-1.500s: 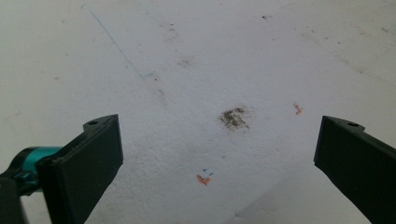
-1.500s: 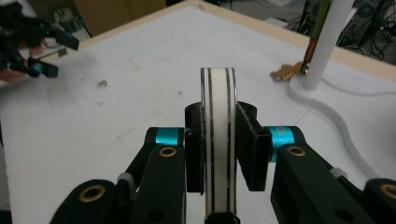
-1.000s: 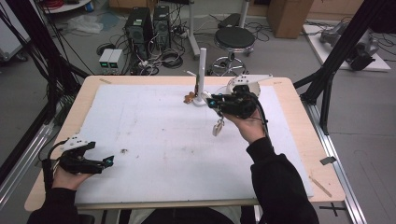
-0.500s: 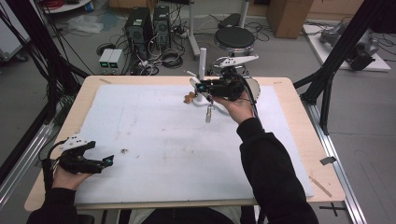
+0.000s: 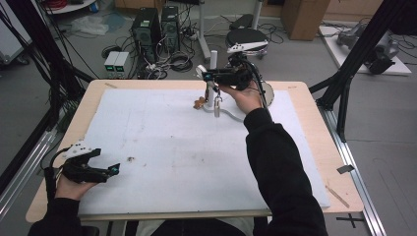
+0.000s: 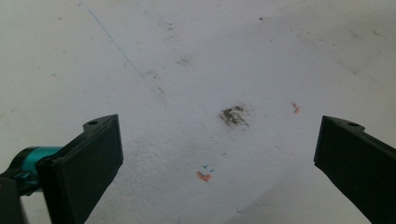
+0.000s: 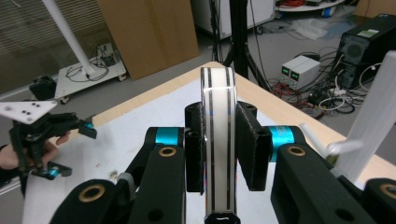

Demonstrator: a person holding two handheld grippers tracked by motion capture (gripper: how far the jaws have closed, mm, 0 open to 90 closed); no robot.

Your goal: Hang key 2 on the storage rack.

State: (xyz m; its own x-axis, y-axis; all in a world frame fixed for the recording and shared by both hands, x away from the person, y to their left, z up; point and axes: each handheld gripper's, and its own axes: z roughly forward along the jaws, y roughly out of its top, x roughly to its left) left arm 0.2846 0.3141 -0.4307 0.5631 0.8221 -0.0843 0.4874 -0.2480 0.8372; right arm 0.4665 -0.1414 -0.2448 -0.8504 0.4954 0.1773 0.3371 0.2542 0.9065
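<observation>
Right gripper (image 5: pixel 212 77) clamps a flat, glossy white strip with two black stripes (image 7: pixel 218 140) between its jaws, raised over the far edge of the surface (image 5: pixel 162 147), just beside a white peg stand (image 5: pixel 210 91). Left gripper (image 5: pixel 110 169) rests near the front-left corner, jaws wide apart, holding nothing. White matte sheet, scuffed and stained; the middle lies open between the grippers.

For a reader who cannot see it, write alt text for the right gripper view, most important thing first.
The right gripper is shut on a flat silver strip with two dark stripes, held upright on edge between its black jaws. Beyond lie the white table sheet and, far left, the left gripper in a hand; a white stand rises at right.
</observation>
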